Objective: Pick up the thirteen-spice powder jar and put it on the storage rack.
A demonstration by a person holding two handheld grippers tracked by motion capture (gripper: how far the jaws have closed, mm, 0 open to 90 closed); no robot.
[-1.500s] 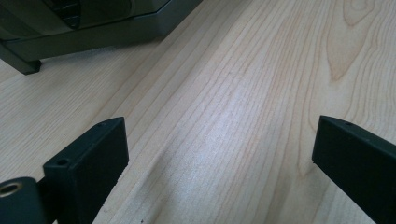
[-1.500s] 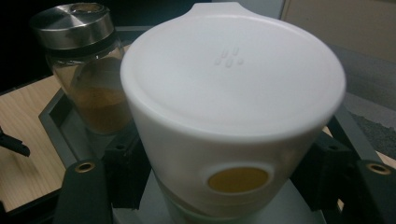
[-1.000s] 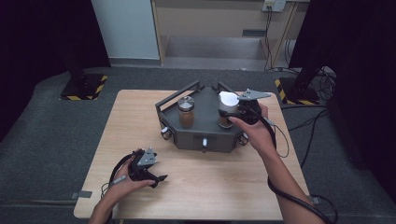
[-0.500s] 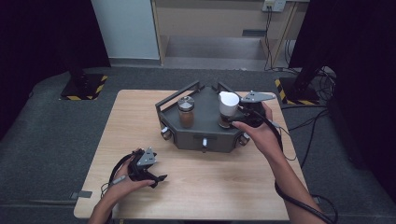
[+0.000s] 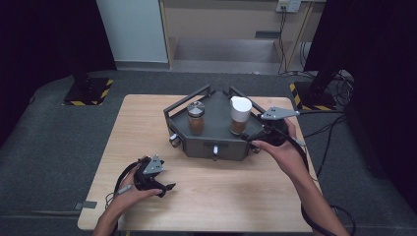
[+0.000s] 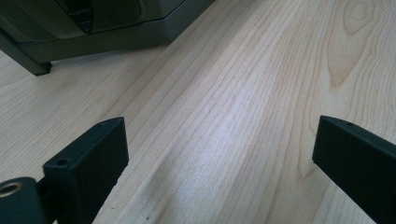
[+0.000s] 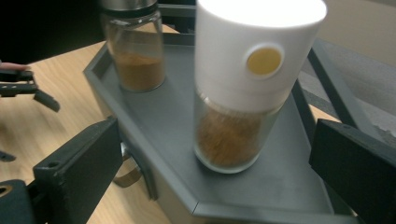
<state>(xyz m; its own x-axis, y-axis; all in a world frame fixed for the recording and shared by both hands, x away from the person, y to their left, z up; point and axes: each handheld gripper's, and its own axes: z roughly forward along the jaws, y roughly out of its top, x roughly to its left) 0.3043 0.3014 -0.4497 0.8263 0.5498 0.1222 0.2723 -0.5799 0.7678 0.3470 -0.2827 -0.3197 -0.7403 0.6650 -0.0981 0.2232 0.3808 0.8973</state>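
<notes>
Nearest you, your left gripper (image 5: 156,181) rested low over the wooden table (image 5: 236,196) at its front left, jaws spread wide with nothing but bare wood grain between them. In the left gripper view, the dark tray's corner (image 6: 93,32) sat off ahead, well apart from those jaws.

Farther in, your right gripper (image 5: 259,138) sat at the right front edge of the grey tray (image 5: 216,142), your hand (image 5: 280,150) wrapped around it. Its jaws had just been opening and stood wide apart. In the right gripper view the white-capped jar (image 7: 247,88) stood ahead of the jaws, in line with the gap, and neither pad touched it. You had let it go.

That jar (image 5: 240,116) stood upright on the tray floor, on the right side, its glass bottom part filled with brown powder and its tall white cap showing a round yellowish spot (image 7: 264,61) on the side facing you.

Beyond it and to the left, a second jar with a metal lid (image 5: 195,118) stood upright on the same tray, also holding brown powder, apart from the first.

Past the table lay grey carpet (image 5: 59,137), then a pale wall panel (image 5: 133,29).
</notes>
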